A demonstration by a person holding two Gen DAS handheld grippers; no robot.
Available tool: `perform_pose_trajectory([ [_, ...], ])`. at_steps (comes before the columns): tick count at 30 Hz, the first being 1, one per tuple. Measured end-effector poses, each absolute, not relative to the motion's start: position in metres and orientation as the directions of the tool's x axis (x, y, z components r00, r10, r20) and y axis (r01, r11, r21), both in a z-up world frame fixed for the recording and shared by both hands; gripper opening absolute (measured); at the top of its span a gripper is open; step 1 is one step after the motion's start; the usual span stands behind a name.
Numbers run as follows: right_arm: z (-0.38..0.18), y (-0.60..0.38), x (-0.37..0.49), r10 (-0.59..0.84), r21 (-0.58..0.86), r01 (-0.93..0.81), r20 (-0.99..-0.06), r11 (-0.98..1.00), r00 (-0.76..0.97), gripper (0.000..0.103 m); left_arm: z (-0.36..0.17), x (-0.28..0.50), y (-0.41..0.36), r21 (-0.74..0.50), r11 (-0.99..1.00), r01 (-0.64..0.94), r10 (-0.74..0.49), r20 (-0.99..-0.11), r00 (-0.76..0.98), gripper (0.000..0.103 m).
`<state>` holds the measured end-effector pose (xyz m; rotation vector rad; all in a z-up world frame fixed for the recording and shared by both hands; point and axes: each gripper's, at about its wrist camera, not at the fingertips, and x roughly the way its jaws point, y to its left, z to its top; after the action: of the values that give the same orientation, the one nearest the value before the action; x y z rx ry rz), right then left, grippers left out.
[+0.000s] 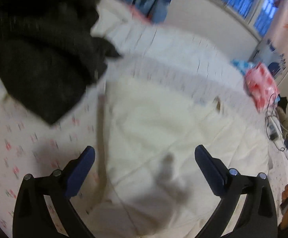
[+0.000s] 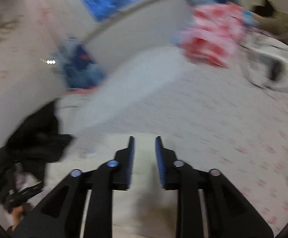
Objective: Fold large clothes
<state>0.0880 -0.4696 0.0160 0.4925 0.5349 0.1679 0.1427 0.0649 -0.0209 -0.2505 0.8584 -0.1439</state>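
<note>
**Setting up the next grab on the cream garment**

The cream garment is lying spread on the patterned bed sheet, and the left gripper is hanging over it with its jaws standing wide, nothing between them. A brown strip is running down the garment's left edge, just inside the left finger. The black garment is sitting in a heap at the upper left, partly over the sheet and near the cream one's corner.

The right gripper is pointing low across the bed with its jaws narrow; pale fabric shows in the gap, but the pads do not appear to be pressing on it (the blur makes this hard to be sure of).

To do this step well, I judge the left claw should be dropping onto an edge or corner rather than the flat middle, taking one layer only, and staying clear of the black heap. The right should be opening wider before biting the opposite edge, so the fold lifts evenly.
</note>
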Motion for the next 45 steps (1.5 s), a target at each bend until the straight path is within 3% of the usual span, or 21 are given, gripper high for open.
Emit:
perform_pose_trajectory([
  [2, 0.005, -0.442, 0.108, 0.383, 0.497, -0.115, -0.481, 0.860, 0.789, 0.037, -0.022, 0.150, 0.064, -0.274, 0.961, 0.016, -0.215, -0.716, 0.664, 0.097],
  [4, -0.028, -0.420, 0.139, 0.340, 0.431, -0.053, -0.624, 0.901, 0.704, 0.037, -0.043, 0.163, 0.063, -0.261, 0.965, -0.025, -0.193, -0.770, 0.608, 0.097],
  [6, -0.072, -0.412, 0.168, 0.302, 0.369, -0.017, -0.734, 0.929, 0.609, 0.026, -0.079, 0.177, 0.062, -0.286, 0.957, -0.045, -0.229, -0.842, 0.489, 0.098],
  [8, -0.077, -0.426, 0.169, 0.344, 0.460, 0.042, -0.720, 0.887, 0.603, 0.024, -0.085, 0.176, 0.072, -0.372, 0.924, -0.091, -0.290, -0.835, 0.467, 0.097],
  [10, -0.058, -0.433, 0.151, 0.382, 0.512, 0.037, -0.685, 0.858, 0.620, 0.030, -0.063, 0.160, 0.080, -0.356, 0.932, -0.065, -0.288, -0.838, 0.464, 0.097],
  [11, -0.046, -0.436, 0.140, 0.390, 0.505, 0.006, -0.675, 0.863, 0.626, 0.043, -0.053, 0.146, 0.084, -0.341, 0.939, -0.036, -0.284, -0.832, 0.477, 0.097],
  [12, -0.032, -0.442, 0.120, 0.383, 0.476, -0.023, -0.676, 0.879, 0.629, 0.063, -0.042, 0.132, 0.089, -0.326, 0.945, -0.010, -0.280, -0.827, 0.488, 0.097],
  [14, -0.017, -0.454, 0.064, 0.372, 0.434, -0.064, -0.678, 0.899, 0.634, 0.083, -0.020, 0.088, 0.111, -0.316, 0.947, 0.052, -0.299, -0.813, 0.501, 0.097],
  [15, -0.014, -0.457, 0.044, 0.378, 0.430, -0.076, -0.681, 0.900, 0.627, 0.088, -0.017, 0.075, 0.119, -0.311, 0.948, 0.067, -0.302, -0.815, 0.495, 0.097],
  [19, -0.045, -0.495, -0.053, 0.447, 0.497, -0.040, -0.739, 0.867, 0.504, 0.089, -0.028, 0.008, 0.171, -0.296, 0.952, 0.076, -0.300, -0.865, 0.403, 0.097],
  [23, -0.072, -0.508, -0.133, 0.575, 0.632, 0.003, -0.707, 0.775, 0.411, 0.089, -0.058, -0.068, 0.203, -0.411, 0.911, 0.033, -0.403, -0.872, 0.277, 0.097],
  [26, -0.084, -0.501, -0.176, 0.695, 0.745, -0.003, -0.622, 0.667, 0.360, 0.089, -0.069, -0.112, 0.211, -0.533, 0.845, 0.043, -0.528, -0.817, 0.232, 0.097],
  [32, -0.095, -0.491, -0.205, 0.761, 0.799, -0.025, -0.563, 0.601, 0.323, 0.089, -0.084, -0.158, 0.202, -0.664, 0.745, 0.054, -0.666, -0.739, 0.103, 0.097],
  [34, -0.101, -0.491, -0.213, 0.803, 0.845, -0.013, -0.503, 0.535, 0.320, 0.086, -0.087, -0.166, 0.194, -0.667, 0.743, 0.052, -0.668, -0.738, 0.096, 0.097],
  [35, -0.103, -0.489, -0.216, 0.804, 0.850, -0.016, -0.491, 0.526, 0.334, 0.072, -0.089, -0.169, 0.192, -0.648, 0.761, 0.022, -0.646, -0.754, 0.119, 0.095],
  [36, -0.103, -0.485, -0.215, 0.797, 0.841, -0.027, -0.500, 0.540, 0.339, 0.048, -0.090, -0.175, 0.191, -0.629, 0.777, 0.001, -0.623, -0.770, 0.138, 0.078],
  [37, -0.104, -0.482, -0.219, 0.780, 0.827, -0.028, -0.518, 0.562, 0.351, 0.035, -0.090, -0.176, 0.189, -0.607, 0.794, -0.028, -0.597, -0.788, 0.151, 0.063],
  [38, -0.102, -0.480, -0.222, 0.771, 0.824, -0.027, -0.518, 0.566, 0.370, 0.020, -0.090, -0.177, 0.185, -0.611, 0.791, -0.039, -0.600, -0.786, 0.151, 0.035],
  [41, -0.076, -0.479, -0.225, 0.768, 0.833, -0.082, -0.460, 0.547, 0.445, 0.014, -0.069, -0.189, 0.182, -0.583, 0.812, -0.027, -0.566, -0.799, 0.204, 0.020],
  [45, -0.014, -0.479, -0.239, 0.766, 0.815, -0.193, -0.391, 0.546, 0.511, 0.012, -0.010, -0.206, 0.186, -0.641, 0.767, 0.037, -0.621, -0.726, 0.296, 0.014],
])
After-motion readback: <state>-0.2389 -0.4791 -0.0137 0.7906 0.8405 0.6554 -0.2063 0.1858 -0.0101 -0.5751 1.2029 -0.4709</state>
